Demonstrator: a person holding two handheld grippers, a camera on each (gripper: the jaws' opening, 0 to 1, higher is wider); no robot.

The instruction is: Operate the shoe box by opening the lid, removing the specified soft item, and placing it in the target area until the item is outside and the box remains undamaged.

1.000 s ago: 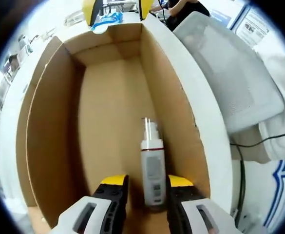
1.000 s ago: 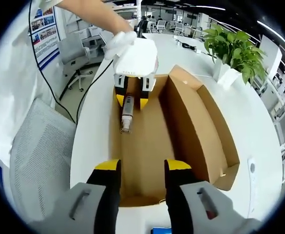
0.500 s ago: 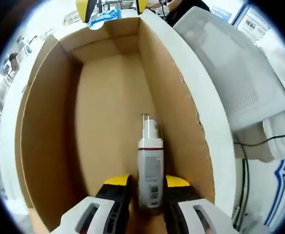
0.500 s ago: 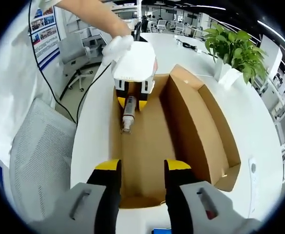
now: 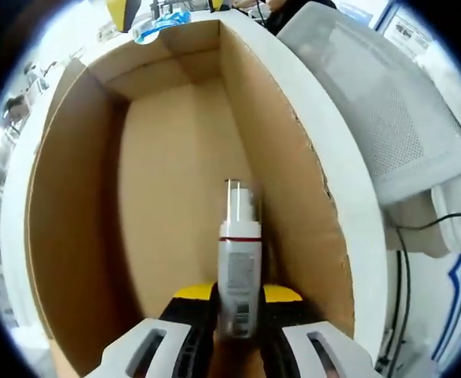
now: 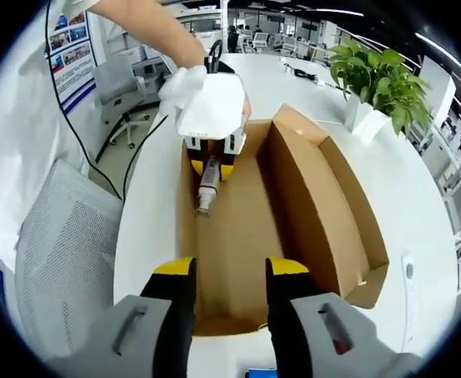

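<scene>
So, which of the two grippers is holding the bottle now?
The left gripper, at the far end of the box, grips the white bottle between its jaws. The right gripper is open, holding nothing.

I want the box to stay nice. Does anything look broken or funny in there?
Nothing looks broken. The cardboard box sits open with smooth walls and its lid folded out beside it. The one thing inside, a white pump bottle, is gripped between the left gripper jaws. Nothing has spilled.

Potted green plant (image 6: pixel 381 83) on white table (image 6: pixel 427 220), grey mesh chair (image 6: pixel 57 236) beside it, possibly posters (image 6: pixel 71 47) behind
</scene>
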